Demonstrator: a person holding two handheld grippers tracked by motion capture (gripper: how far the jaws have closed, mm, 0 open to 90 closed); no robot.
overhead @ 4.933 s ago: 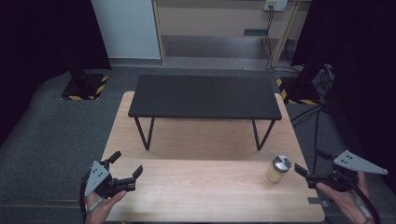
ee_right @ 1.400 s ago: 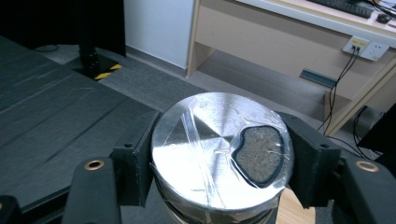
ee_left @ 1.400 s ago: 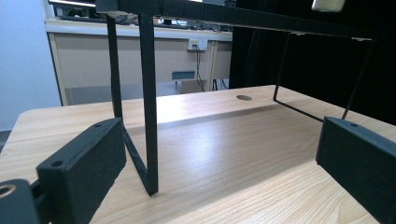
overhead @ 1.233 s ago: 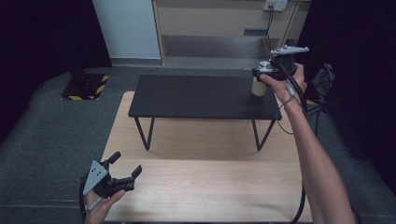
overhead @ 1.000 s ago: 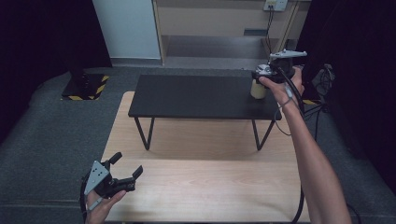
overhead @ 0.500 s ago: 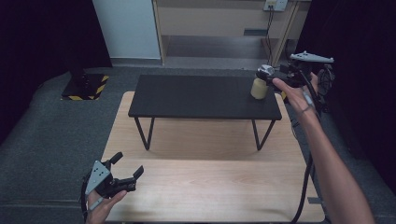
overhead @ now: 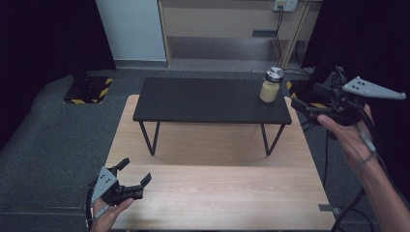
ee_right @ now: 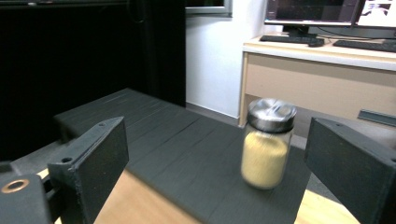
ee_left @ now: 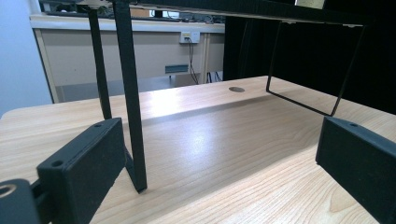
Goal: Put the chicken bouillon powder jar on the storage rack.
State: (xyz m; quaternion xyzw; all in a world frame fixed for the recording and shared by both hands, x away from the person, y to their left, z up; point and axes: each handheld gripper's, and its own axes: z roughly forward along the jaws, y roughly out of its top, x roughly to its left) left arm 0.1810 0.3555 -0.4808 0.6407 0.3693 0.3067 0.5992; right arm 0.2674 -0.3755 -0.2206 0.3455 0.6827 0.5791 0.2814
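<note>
Glass jar [overhead: 270, 86] with a metal lid and pale yellow contents, upright on the far right corner of the black raised shelf [overhead: 203, 99], itself standing on thin legs on the light wooden table [overhead: 217, 183]. No label, brand or writing readable on the jar, slightly blurred in the right gripper view [ee_right: 267, 142]. Right gripper [overhead: 309, 107] off the shelf's right end, near the jar but apart from it, jaws spread wide and holding nothing. Left gripper [overhead: 131, 180] low at the table's near left corner, jaws likewise released and empty, one black shelf leg [ee_left: 130, 93] just beyond them. Yellow-and-black hazard striping [overhead: 89, 94] on the floor at far left. No legible text on the desk [ee_right: 322, 70] behind.
</note>
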